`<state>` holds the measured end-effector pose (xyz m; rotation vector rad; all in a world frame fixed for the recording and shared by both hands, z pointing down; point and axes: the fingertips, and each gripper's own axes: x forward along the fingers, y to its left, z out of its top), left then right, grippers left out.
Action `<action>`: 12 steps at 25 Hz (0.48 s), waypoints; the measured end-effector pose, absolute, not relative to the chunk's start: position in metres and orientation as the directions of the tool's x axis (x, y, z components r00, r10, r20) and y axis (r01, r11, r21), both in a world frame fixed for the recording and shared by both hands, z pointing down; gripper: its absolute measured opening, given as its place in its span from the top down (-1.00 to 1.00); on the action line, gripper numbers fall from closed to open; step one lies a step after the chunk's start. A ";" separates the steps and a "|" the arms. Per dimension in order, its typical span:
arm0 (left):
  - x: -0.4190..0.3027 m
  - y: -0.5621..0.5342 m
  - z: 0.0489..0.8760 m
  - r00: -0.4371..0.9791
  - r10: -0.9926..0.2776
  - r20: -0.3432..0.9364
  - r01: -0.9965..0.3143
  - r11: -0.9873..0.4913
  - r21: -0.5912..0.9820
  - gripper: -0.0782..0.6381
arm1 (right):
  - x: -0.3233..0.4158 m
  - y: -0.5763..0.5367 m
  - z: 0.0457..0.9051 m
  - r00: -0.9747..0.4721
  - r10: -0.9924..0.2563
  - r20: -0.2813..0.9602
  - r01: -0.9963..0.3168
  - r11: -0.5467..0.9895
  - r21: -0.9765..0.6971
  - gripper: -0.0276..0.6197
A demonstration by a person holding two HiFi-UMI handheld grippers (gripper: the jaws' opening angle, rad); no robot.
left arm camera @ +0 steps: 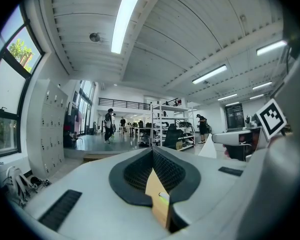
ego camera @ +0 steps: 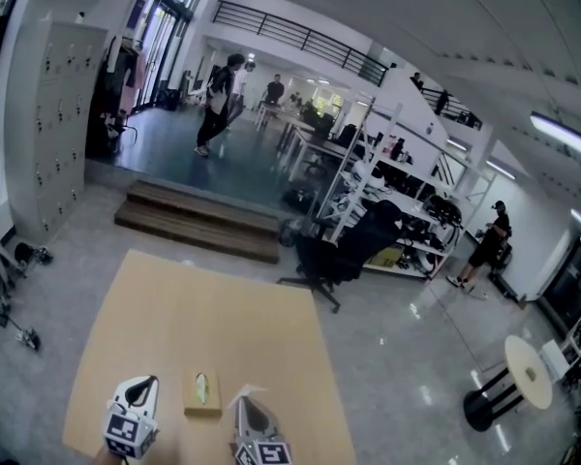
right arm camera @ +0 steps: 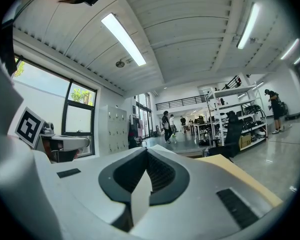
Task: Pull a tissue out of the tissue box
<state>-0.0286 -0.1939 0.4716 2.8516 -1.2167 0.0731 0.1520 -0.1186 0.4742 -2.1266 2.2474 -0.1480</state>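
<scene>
A tan tissue box [ego camera: 201,393] lies flat on the wooden table [ego camera: 203,308] near its front edge, between my two grippers. My right gripper [ego camera: 244,402] is just right of the box, shut on a white tissue [ego camera: 252,391] that sticks up at its tip. In the right gripper view the tissue [right arm camera: 140,199] hangs in the slit of the closed jaws [right arm camera: 146,151]. My left gripper [ego camera: 147,384] is left of the box and apart from it. Its jaws [left arm camera: 152,151] are together, and a tan sliver shows in the slit; I cannot tell what it is.
A black office chair [ego camera: 344,250] stands past the table's far right corner and dark wooden steps [ego camera: 198,221] lie beyond it. Grey lockers [ego camera: 63,114] line the left wall. A small round white table [ego camera: 523,371] is at the right. People stand far off.
</scene>
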 end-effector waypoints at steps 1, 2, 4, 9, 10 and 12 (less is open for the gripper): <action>-0.029 -0.193 0.470 0.690 -0.722 0.059 -0.724 -0.690 0.016 0.76 | 0.152 -0.118 0.473 -0.057 -0.998 0.031 -0.994 0.054 -0.097 0.89; -0.029 -0.193 0.469 0.688 -0.723 0.060 -0.725 -0.689 0.011 0.76 | 0.152 -0.118 0.471 -0.058 -0.998 0.029 -0.994 0.056 -0.094 0.89; -0.029 -0.193 0.471 0.688 -0.723 0.061 -0.724 -0.689 0.004 0.76 | 0.152 -0.118 0.468 -0.062 -0.998 0.025 -0.994 0.059 -0.090 0.89; -0.031 -0.192 0.474 0.688 -0.723 0.066 -0.725 -0.689 -0.003 0.76 | 0.148 -0.117 0.469 -0.064 -0.998 0.020 -0.994 0.062 -0.093 0.89; -0.032 -0.192 0.474 0.688 -0.723 0.067 -0.724 -0.690 -0.007 0.76 | 0.148 -0.116 0.469 -0.064 -0.998 0.019 -0.994 0.062 -0.093 0.89; -0.032 -0.191 0.473 0.688 -0.723 0.064 -0.725 -0.689 0.001 0.76 | 0.148 -0.116 0.469 -0.061 -0.998 0.016 -0.994 0.060 -0.096 0.89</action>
